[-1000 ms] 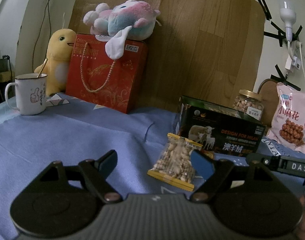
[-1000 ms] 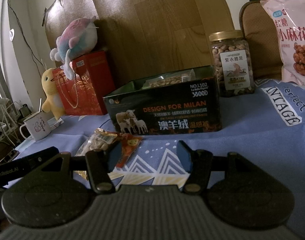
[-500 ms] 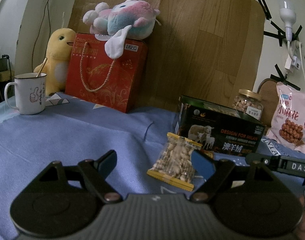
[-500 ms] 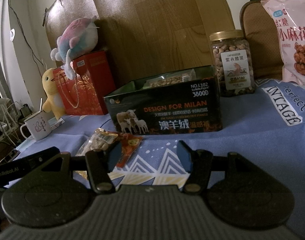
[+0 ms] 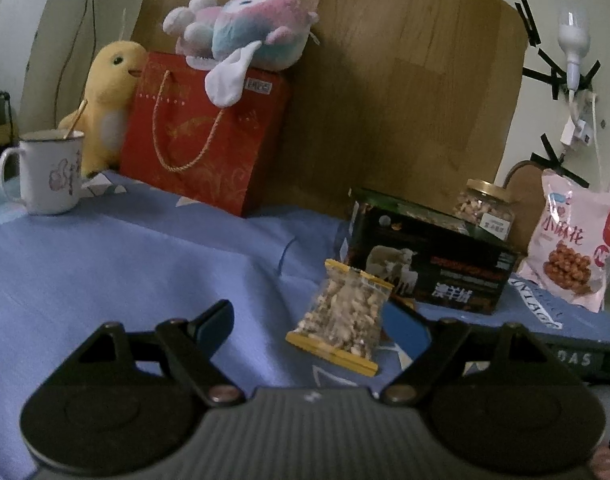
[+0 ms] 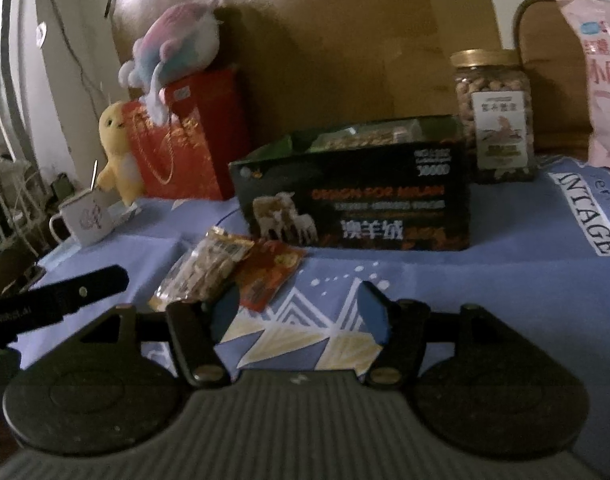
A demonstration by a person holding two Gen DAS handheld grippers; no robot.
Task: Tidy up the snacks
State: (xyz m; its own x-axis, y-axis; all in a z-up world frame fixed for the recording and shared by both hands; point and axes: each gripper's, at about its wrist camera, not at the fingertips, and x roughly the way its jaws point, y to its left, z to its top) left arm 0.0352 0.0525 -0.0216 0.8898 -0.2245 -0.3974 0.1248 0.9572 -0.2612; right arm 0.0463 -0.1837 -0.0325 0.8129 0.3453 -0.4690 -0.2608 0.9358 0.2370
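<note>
A clear nut packet with yellow ends (image 5: 345, 316) lies on the blue cloth, just in front of a dark open box (image 5: 429, 264) that holds other packets. My left gripper (image 5: 313, 324) is open and empty, the packet just ahead between its fingers, nearer the right one. In the right wrist view the same nut packet (image 6: 205, 268) lies beside a red snack packet (image 6: 269, 276), both before the box (image 6: 353, 200). My right gripper (image 6: 301, 312) is open and empty, the red packet by its left finger.
A nut jar (image 6: 493, 116) and a pink snack bag (image 5: 573, 240) stand right of the box. A red gift bag (image 5: 205, 136) with plush toys and a white mug (image 5: 49, 172) stand at the back left. A wooden board rises behind.
Both grippers have shifted slightly and both views are now a little blurred. The right view has tilted down and left. Nothing was picked up or released.
</note>
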